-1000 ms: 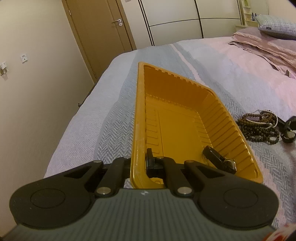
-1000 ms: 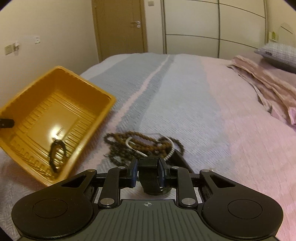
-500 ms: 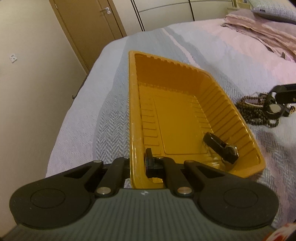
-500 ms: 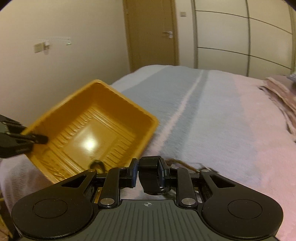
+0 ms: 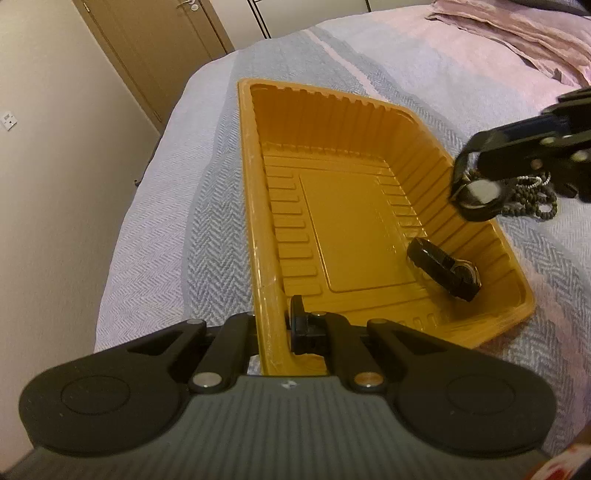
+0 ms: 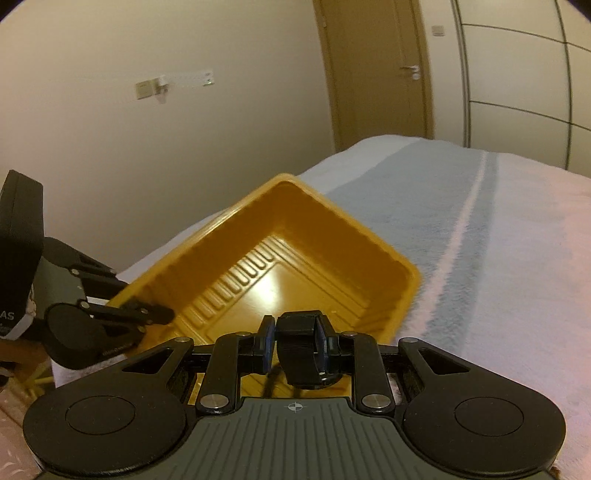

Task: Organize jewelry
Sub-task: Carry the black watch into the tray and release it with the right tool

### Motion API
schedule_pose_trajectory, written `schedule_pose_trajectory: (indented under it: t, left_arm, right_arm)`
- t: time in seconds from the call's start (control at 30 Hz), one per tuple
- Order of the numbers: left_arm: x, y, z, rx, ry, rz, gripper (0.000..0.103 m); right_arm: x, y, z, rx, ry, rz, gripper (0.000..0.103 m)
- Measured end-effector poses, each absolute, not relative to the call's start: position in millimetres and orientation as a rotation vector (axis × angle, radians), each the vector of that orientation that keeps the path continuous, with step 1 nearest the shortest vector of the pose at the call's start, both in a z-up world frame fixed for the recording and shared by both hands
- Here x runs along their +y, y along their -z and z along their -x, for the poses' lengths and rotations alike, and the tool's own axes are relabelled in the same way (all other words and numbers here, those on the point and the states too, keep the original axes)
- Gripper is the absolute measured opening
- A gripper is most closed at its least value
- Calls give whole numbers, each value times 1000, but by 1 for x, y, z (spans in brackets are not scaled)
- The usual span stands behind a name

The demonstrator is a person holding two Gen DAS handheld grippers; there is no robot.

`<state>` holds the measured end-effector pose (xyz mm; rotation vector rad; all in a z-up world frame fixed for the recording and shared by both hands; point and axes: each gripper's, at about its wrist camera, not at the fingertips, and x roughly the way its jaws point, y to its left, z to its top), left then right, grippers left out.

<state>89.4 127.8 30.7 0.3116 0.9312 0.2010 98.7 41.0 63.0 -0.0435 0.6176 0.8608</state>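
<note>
A yellow plastic tray (image 5: 258,206) lies on the bed. My left gripper (image 5: 275,328) is shut on the tray's near rim. A black watch (image 5: 443,269) lies inside the tray at its right end. My right gripper (image 6: 295,339) is shut on a second black watch (image 6: 299,350) and holds it above the tray's right rim; it shows in the left wrist view (image 5: 476,192). A pile of dark bead strands (image 5: 532,199) lies on the bed just right of the tray, partly hidden by the right gripper. The tray also shows in the right wrist view (image 6: 369,243).
The bed has a grey and pink striped cover (image 5: 184,206). A rumpled pink blanket (image 5: 517,33) lies at the far right. A beige wall (image 5: 44,147) and a brown door (image 5: 155,48) stand beyond the bed's left edge.
My right gripper has lifted the watch off the bed and carried it left over the tray's right rim. My left gripper still holds the tray, now seen from higher up.
</note>
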Motion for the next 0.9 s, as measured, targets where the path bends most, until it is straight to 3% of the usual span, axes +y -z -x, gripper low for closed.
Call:
schedule_pose_trajectory:
  t: [0.57, 0.67, 0.73, 0.9]
  left_arm:
    - [130, -30, -91, 941, -194, -311, 3]
    - [131, -30, -92, 940, -195, -305, 3]
    - [131, -30, -92, 940, -195, -304, 3]
    - [130, -31, -92, 938, -195, -306, 3]
  right_arm:
    - [73, -29, -107, 728, -1001, -16, 24]
    - [70, -28, -109, 742, -994, -33, 32]
    - [64, -29, -108, 734, -972, -36, 44]
    - [32, -32, -102, 696, -858, -53, 48]
